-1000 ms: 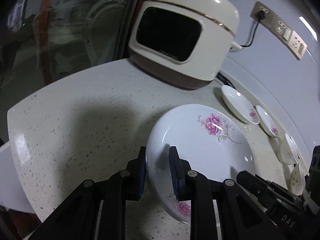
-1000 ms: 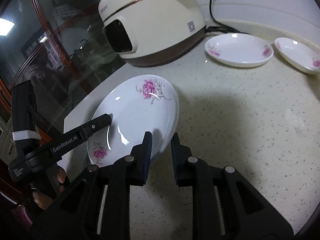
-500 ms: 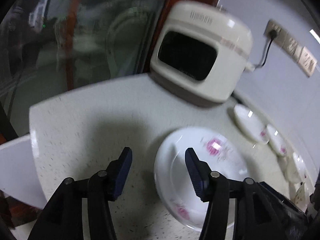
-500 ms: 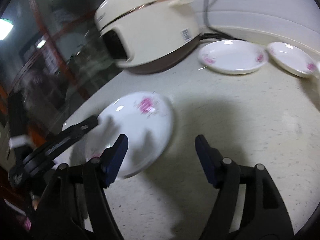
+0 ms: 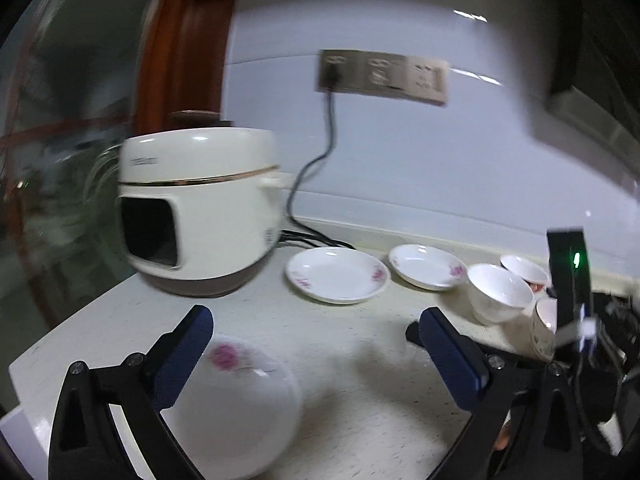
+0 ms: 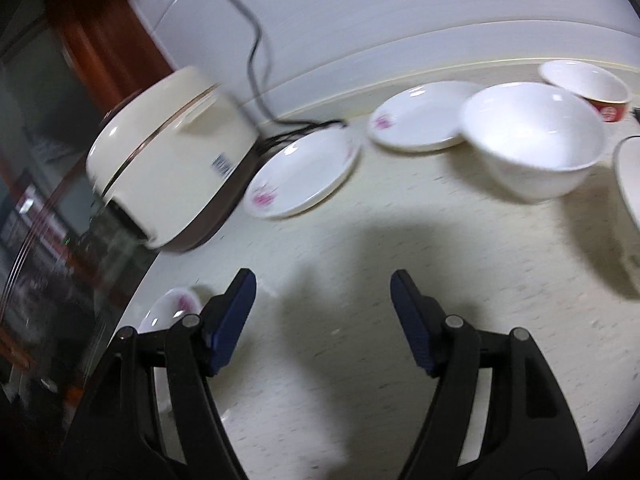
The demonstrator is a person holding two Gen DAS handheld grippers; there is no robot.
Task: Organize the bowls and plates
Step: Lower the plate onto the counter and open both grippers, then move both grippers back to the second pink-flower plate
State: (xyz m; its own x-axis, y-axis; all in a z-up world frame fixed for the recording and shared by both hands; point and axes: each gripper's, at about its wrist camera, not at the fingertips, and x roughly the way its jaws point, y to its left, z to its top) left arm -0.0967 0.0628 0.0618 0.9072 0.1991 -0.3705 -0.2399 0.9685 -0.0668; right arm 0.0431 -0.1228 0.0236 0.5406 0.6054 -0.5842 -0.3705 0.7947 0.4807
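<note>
My left gripper (image 5: 316, 344) is spread wide, holding nothing. Same for my right gripper (image 6: 322, 316): jaws far apart, empty, blue pads showing. Both views are motion-blurred.

Left wrist view: a large white plate w/ pink flower (image 5: 236, 404) lies flat on the speckled countertop (image 5: 352, 380), low in the frame, partly behind my left finger; can't tell if it touches the pad. Behind it, at the counter's back left, sits a cream rice cooker (image 5: 196, 208), its black cord (image 5: 316, 164) running up to a wall outlet strip (image 5: 382, 76). To the cooker's right, along the wall, a row: medium plate (image 5: 336, 274), then small plate (image 5: 428, 266) just beside it, then a white bowl (image 5: 500, 292) w/ a red-sided bowl (image 5: 524, 270) behind it and a third bowl (image 5: 546, 318) at the right, partly hidden by my other gripper's body.

Right wrist view: the same row sits ahead, beyond the open jaws, near the wall. The large plate shows only as a sliver at the counter's left edge, behind my left finger.
</note>
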